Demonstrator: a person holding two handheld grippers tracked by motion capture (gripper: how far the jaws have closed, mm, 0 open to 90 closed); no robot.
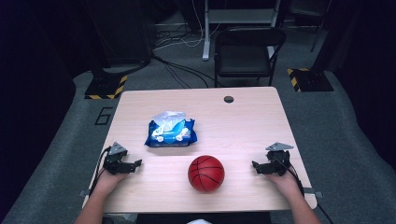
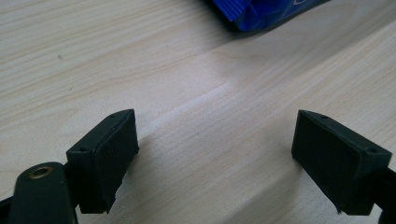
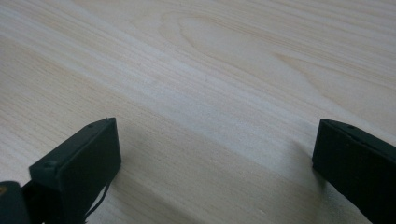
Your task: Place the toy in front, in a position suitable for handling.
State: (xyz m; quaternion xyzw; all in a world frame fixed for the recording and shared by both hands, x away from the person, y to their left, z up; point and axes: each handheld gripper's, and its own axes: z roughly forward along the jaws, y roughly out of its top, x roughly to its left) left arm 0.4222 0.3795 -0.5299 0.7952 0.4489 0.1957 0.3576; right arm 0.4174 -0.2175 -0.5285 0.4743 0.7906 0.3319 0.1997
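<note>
My left gripper point(image 1: 122, 164) sits low at the table's point(image 1: 243, 121) left edge, near the front corner, jaws spread wide with nothing between them but bare wood. In the left gripper view the pads point(image 2: 109, 161) hover just over the grain, and a blue corner of the pack point(image 2: 261, 11) pokes in at the top.

My right gripper point(image 1: 268, 167) mirrors it at the right edge, jaws also spread and empty, with plain tabletop running between the pads point(image 3: 86, 172) in the right gripper view.

Between my two hands, close to the front edge and about centred, rests the ball point(image 1: 206, 173), a red basketball with black seams, well apart from both grippers. Behind it and a little left lies the pack point(image 1: 171, 130), a blue-and-white soft packet, crumpled on top; its print is too small to read. A dark round hole point(image 1: 228, 99) marks the far edge. A "6" point(image 1: 103, 115) is marked on the floor off the far left corner.
</note>
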